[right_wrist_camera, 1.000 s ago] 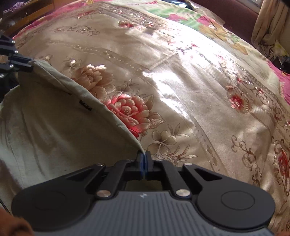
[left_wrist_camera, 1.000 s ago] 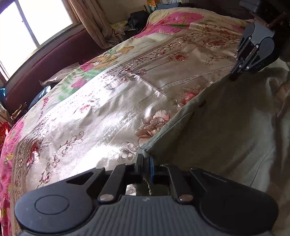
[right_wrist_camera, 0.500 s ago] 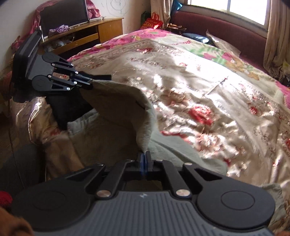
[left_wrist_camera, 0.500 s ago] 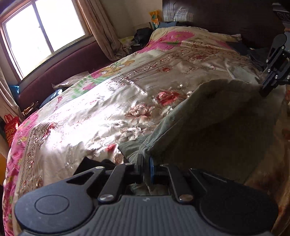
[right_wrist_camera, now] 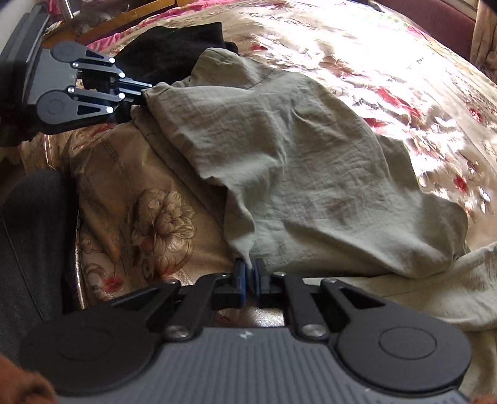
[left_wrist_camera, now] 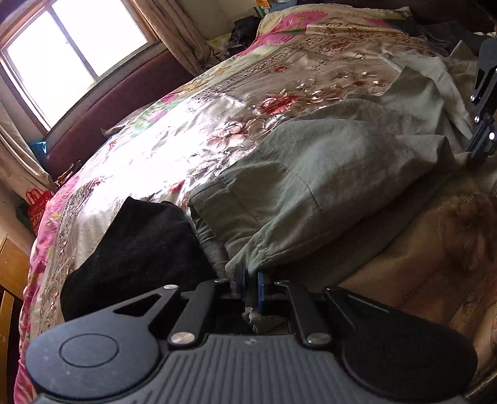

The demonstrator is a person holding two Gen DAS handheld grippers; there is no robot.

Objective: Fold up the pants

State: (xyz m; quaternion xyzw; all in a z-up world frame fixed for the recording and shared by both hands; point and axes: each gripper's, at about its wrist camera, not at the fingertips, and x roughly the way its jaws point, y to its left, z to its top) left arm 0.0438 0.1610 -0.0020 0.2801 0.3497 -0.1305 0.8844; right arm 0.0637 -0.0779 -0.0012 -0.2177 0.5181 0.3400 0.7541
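Note:
Grey-green pants [left_wrist_camera: 310, 174] [right_wrist_camera: 310, 155] lie doubled over on a floral satin bedspread [left_wrist_camera: 186, 124], close to the bed's near edge. My left gripper [left_wrist_camera: 250, 273] is shut on a hemmed corner of the top layer. In the right wrist view it comes in from the upper left, and its fingertips [right_wrist_camera: 146, 91] pinch that same edge. My right gripper [right_wrist_camera: 248, 270] has a thin point of the pants between its blue pads, and its jaws are opening. It also shows at the right edge of the left wrist view [left_wrist_camera: 478, 152].
A black garment [left_wrist_camera: 139, 245] [right_wrist_camera: 174, 52] lies on the bed beside the pants' gathered waist. A window [left_wrist_camera: 62, 52] and a dark red padded rail [left_wrist_camera: 108, 124] are at the far side. Wooden furniture [right_wrist_camera: 124, 18] stands past the bed's end.
Both grippers have drawn the lifted pants edge across the bed toward its near side. The top layer, held up in the air before, now rests flat on the lower layer.

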